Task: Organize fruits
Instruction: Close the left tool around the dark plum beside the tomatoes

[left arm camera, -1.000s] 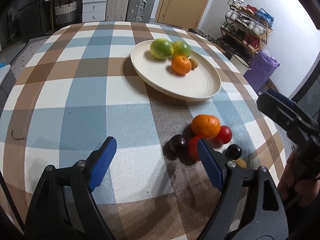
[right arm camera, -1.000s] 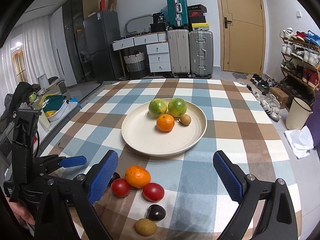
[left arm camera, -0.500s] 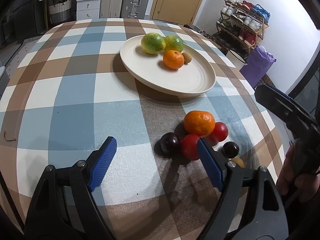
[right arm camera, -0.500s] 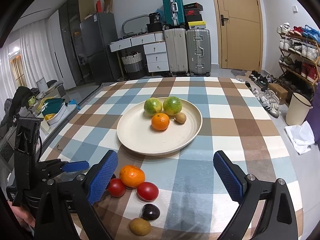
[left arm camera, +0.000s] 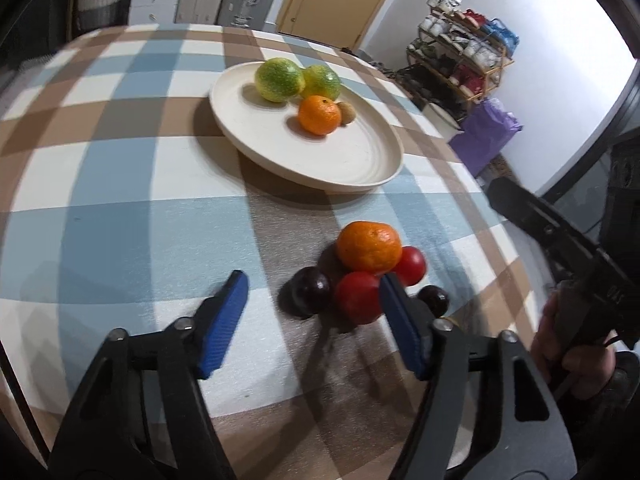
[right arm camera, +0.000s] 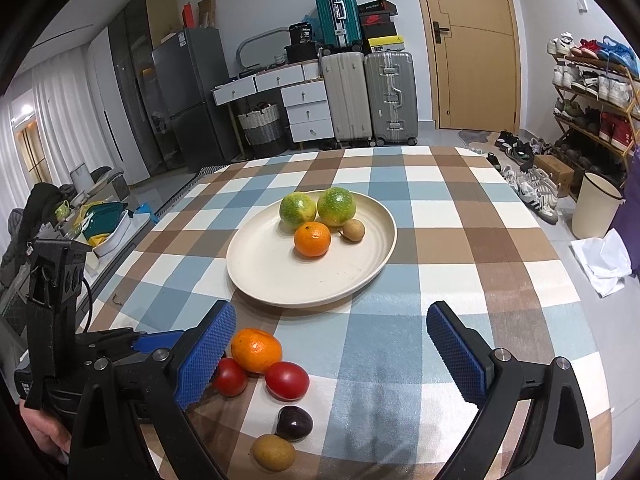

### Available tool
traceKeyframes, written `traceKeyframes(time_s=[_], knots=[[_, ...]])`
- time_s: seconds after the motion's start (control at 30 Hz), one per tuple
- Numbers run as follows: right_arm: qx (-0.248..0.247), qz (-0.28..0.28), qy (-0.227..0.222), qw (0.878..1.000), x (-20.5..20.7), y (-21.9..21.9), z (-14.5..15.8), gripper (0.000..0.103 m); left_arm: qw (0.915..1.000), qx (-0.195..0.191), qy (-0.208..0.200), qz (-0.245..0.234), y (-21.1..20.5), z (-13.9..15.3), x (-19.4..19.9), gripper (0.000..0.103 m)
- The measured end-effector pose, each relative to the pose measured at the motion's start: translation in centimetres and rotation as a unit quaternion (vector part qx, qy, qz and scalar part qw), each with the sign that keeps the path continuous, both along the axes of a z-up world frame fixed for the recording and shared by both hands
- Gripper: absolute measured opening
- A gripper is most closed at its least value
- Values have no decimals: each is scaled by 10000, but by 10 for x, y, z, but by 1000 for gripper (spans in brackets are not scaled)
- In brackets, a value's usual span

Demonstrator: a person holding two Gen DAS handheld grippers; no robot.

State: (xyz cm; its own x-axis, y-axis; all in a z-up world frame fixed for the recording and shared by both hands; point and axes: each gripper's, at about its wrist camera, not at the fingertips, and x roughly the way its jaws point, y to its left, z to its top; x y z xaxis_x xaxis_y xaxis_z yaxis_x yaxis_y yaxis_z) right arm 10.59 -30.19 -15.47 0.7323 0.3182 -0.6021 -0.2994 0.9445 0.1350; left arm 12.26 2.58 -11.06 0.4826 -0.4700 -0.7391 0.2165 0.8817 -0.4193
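A cream plate [left arm camera: 360, 168] [right arm camera: 256, 276] on the checked table holds two green citrus fruits [right arm camera: 316, 208], an orange [right arm camera: 312, 239] and a small brown fruit [right arm camera: 352, 230]. Near the table's front lies a loose cluster: an orange [left arm camera: 368, 246] [right arm camera: 256, 350], two red tomatoes [left arm camera: 358, 297] [right arm camera: 287, 380], two dark plums [left arm camera: 310, 291] [right arm camera: 294, 422] and a brown fruit [right arm camera: 273, 452]. My left gripper [left arm camera: 312, 316] is open, just in front of the plum and tomato. My right gripper [right arm camera: 330, 354] is open above the table, right of the cluster.
The checked tablecloth [right arm camera: 460, 240] covers the table. Suitcases [right arm camera: 368, 96], drawers and a fridge stand beyond the far edge. A shoe rack [right arm camera: 592, 92] and a bin [right arm camera: 596, 204] stand to the right. A purple bag [left arm camera: 486, 134] sits on the floor.
My left gripper has moved forward and right, closer to the loose cluster. The right gripper has shifted slightly forward. All fruit stays in place.
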Motion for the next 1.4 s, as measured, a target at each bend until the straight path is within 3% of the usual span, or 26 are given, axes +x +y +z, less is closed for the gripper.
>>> traceKeyframes(time_s=[0.13, 0.47, 0.57, 1.1, 1.4], knots=[[30, -29, 13, 10000, 0, -1, 0, 98, 9983, -543, 191, -101, 6, -6, 7, 45], [64, -28, 54, 10000, 1, -2, -3, 98, 9907, -1284, 449, -81, 24, -21, 16, 31], [74, -19, 71, 9999, 1, -1, -3, 98, 9900, -1315, 504, -4, 31, -26, 19, 22], [111, 27, 110, 9999, -1, 0, -4, 98, 9934, -1073, 394, -53, 24, -23, 16, 20], [402, 376, 248, 9982, -8, 1, -9, 98, 9934, -1096, 325, 81, 34, -18, 9, 20]])
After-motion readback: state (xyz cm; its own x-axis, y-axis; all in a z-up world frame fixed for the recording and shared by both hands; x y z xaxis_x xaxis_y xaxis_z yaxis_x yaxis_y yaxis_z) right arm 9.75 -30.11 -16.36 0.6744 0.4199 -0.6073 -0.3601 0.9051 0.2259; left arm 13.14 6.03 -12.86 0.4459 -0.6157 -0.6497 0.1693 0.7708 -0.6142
